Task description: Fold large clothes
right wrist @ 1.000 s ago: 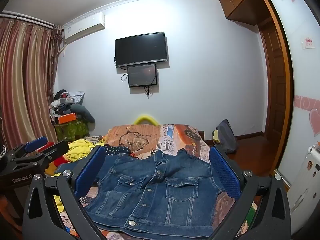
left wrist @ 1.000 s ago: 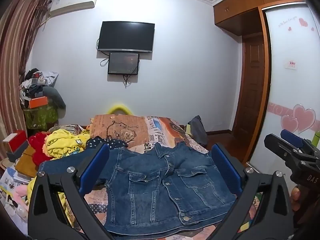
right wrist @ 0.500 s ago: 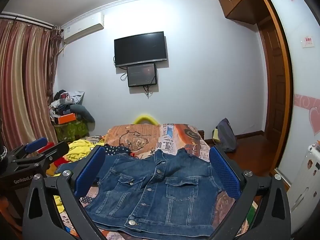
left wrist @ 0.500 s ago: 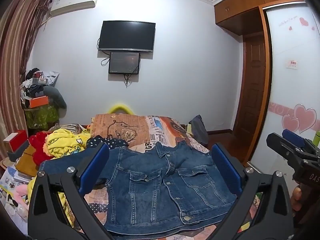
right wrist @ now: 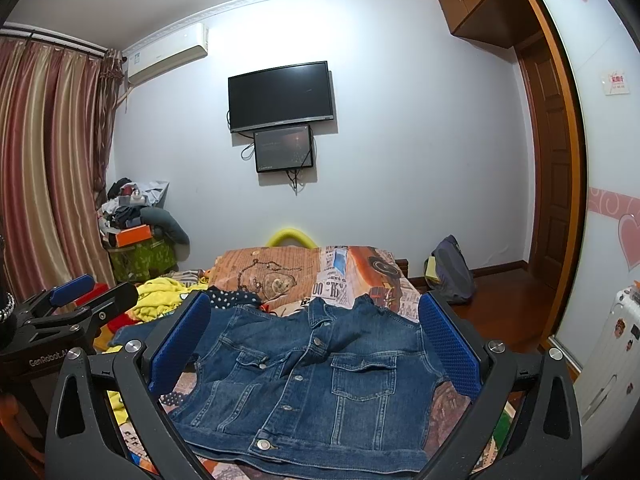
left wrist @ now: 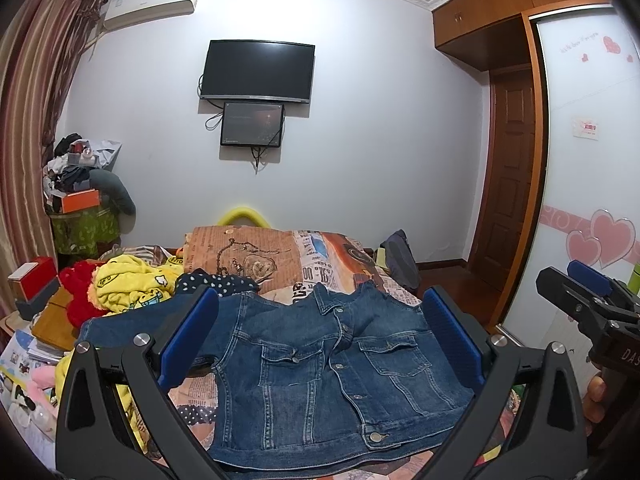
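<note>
A blue denim jacket (left wrist: 320,368) lies flat, front side up and buttoned, on the bed; it also shows in the right wrist view (right wrist: 316,376). One sleeve stretches out to the left (left wrist: 132,324). My left gripper (left wrist: 320,344) is open and empty, held above the near edge of the jacket. My right gripper (right wrist: 312,344) is open and empty, likewise above the jacket. The right gripper shows at the right edge of the left wrist view (left wrist: 588,304); the left gripper shows at the left edge of the right wrist view (right wrist: 72,312).
The bed (left wrist: 320,256) has a newspaper-print cover. A pile of yellow, red and dotted clothes (left wrist: 128,284) lies left of the jacket. Boxes and clutter (left wrist: 36,292) stand at the left. A wardrobe (left wrist: 580,200) and door are at the right.
Both views have barely shifted. The jacket and both open grippers stay as they were.
</note>
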The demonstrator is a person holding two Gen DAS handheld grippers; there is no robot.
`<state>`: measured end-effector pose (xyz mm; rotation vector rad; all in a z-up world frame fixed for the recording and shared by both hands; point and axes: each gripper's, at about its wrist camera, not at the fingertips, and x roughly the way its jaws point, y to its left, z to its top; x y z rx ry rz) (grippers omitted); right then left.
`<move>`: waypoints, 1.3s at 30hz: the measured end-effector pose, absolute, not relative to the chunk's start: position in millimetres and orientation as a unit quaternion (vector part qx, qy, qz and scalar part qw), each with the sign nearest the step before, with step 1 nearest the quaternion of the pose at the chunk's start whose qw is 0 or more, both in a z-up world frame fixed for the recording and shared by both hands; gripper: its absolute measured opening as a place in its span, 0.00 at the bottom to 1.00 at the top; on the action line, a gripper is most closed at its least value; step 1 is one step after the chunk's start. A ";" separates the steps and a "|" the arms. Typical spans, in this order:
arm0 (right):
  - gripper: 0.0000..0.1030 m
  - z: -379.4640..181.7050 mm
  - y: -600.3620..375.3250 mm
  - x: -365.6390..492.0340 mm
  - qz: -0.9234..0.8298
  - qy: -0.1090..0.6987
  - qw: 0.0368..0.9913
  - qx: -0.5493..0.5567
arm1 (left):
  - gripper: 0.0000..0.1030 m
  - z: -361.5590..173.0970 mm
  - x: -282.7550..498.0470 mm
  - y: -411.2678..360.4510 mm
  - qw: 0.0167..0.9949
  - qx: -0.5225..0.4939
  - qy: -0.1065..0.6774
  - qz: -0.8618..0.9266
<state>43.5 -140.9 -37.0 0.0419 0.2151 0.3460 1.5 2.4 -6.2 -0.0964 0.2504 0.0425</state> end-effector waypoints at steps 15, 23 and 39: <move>1.00 -37.4 -140.4 44.5 0.172 0.107 0.979 0.022 | 1.00 -5.0 2.6 3.6 0.991 -0.049 0.123 0.022; 1.00 -38.4 -140.3 45.2 0.171 0.107 0.979 0.021 | 1.00 -4.9 3.4 4.7 0.991 -0.050 0.123 0.021; 1.00 -41.8 -140.4 47.6 0.170 0.111 0.979 0.021 | 1.00 -6.5 6.0 2.3 0.991 -0.049 0.126 0.022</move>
